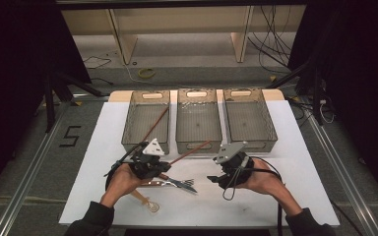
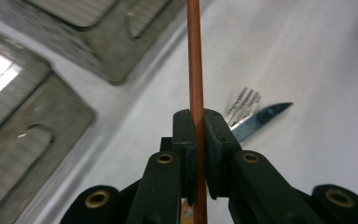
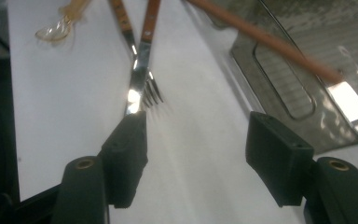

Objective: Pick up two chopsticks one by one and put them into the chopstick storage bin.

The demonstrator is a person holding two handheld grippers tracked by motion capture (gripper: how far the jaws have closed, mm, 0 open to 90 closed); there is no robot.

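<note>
A: What has the left claw [image 2: 197, 140] got?
B: Its jaws are pressed onto a chopstick [image 2: 195, 60], which runs up between them and on ahead toward the trays.

A: And just past that claw?
B: A fork [image 2: 244, 106] and a knife [image 2: 264, 117] lie crossed on the white bench [image 2: 317, 70], just to the right of its jaw tips. In the high view they sit right beside the left claw [image 1: 150, 164], between the two hands.

A: The right claw [image 3: 196, 154]?
B: Spread wide, holding nothing. The knife tip [image 3: 133, 100] reaches its left jaw, and the fork [image 3: 151, 91] lies just beyond. Farther off, at the upper left of its view, there is a clear spoon [image 3: 56, 29].

A: Where is that spoon from above?
B: Near the bench's front edge, just below the left hand [image 1: 123, 181]; spoon [image 1: 151, 205].

A: And beyond both claws?
B: Three grey trays stand in a row at the far side: left tray [image 1: 142, 140], middle tray [image 1: 198, 137], right tray [image 1: 270, 130]. A second chopstick [image 1: 156, 123] leans in the left tray. The held chopstick's far end [image 1: 197, 147] lies at the middle tray's near wall.
</note>
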